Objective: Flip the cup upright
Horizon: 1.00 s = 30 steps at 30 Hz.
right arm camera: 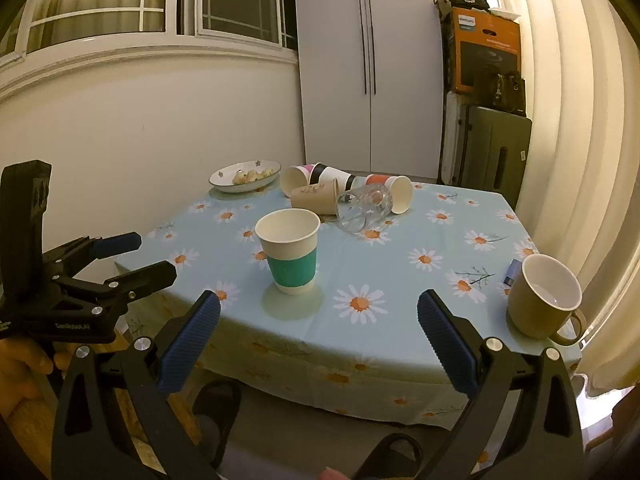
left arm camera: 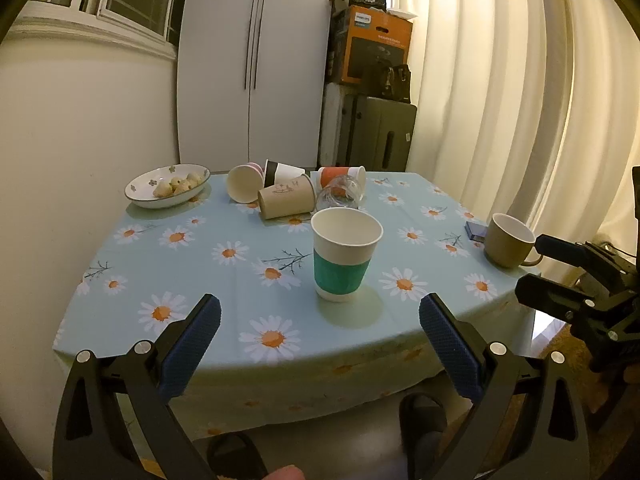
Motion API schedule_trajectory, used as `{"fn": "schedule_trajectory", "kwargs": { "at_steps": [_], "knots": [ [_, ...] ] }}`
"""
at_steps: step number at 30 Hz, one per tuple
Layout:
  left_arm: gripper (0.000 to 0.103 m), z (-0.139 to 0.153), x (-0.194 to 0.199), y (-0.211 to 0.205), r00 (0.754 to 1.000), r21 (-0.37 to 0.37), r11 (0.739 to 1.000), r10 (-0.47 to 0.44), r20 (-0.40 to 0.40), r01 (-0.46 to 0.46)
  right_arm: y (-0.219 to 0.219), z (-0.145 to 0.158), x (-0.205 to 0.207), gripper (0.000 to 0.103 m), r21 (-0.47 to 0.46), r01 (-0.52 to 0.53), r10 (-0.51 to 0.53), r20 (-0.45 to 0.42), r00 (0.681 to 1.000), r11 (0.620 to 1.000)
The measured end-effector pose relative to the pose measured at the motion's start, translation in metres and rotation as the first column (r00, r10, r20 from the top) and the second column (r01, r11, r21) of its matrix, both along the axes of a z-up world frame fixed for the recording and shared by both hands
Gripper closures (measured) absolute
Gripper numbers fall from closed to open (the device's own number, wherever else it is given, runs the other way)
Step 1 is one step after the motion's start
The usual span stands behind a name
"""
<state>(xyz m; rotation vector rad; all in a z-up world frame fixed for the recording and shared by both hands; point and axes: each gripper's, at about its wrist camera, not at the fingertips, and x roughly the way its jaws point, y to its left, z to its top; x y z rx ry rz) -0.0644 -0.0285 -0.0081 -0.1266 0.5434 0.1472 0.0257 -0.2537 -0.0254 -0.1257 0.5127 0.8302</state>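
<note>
Standing upright near the front of the surface (left arm camera: 168, 264), the teal-banded paper cup (left arm camera: 345, 254) is well clear of both grippers; left gripper (left arm camera: 320, 320) and right gripper (right arm camera: 319, 316) gape wide, holding nothing. Behind it lie tipped paper cups (left arm camera: 286, 200) and a glass (left arm camera: 340, 194); a bowl (left arm camera: 166, 186) sits far left, a mug (right arm camera: 544, 298) right, half hiding a small blue item

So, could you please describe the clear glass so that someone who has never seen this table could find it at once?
Start at the table with the daisy tablecloth and look to its far edge, where a cluster of tipped-over paper cups lies. The clear glass lies on its side at the near right of that cluster. It alone is transparent; its neighbours are opaque paper.
</note>
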Motion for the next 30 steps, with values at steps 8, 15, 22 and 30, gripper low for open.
{"fn": "schedule_trajectory", "kwargs": {
  "at_steps": [8,15,22,30],
  "knots": [
    [0.006,-0.0007,0.0,-0.0006,1.0,-0.013,1.0,0.004,-0.004,-0.004,0.0031,-0.0021,0.0002,0.005,-0.007,-0.005,0.005,0.002,1.0,1.0],
    [0.006,-0.0013,0.0006,0.0001,1.0,-0.015,1.0,0.004,-0.008,-0.004,0.004,-0.0049,0.0031,0.005,-0.008,0.0,0.0,0.0,1.0,1.0],
    [0.006,-0.0015,-0.0004,-0.0012,1.0,-0.017,1.0,0.002,-0.009,-0.002,0.0028,-0.0058,0.0033,0.005,-0.005,0.001,-0.001,-0.003,1.0,1.0],
    [0.006,-0.0007,-0.0009,0.0008,1.0,-0.031,1.0,0.002,-0.005,-0.002,0.0021,-0.0054,0.0031,0.005,-0.006,-0.002,0.002,-0.003,1.0,1.0]
  ]
}}
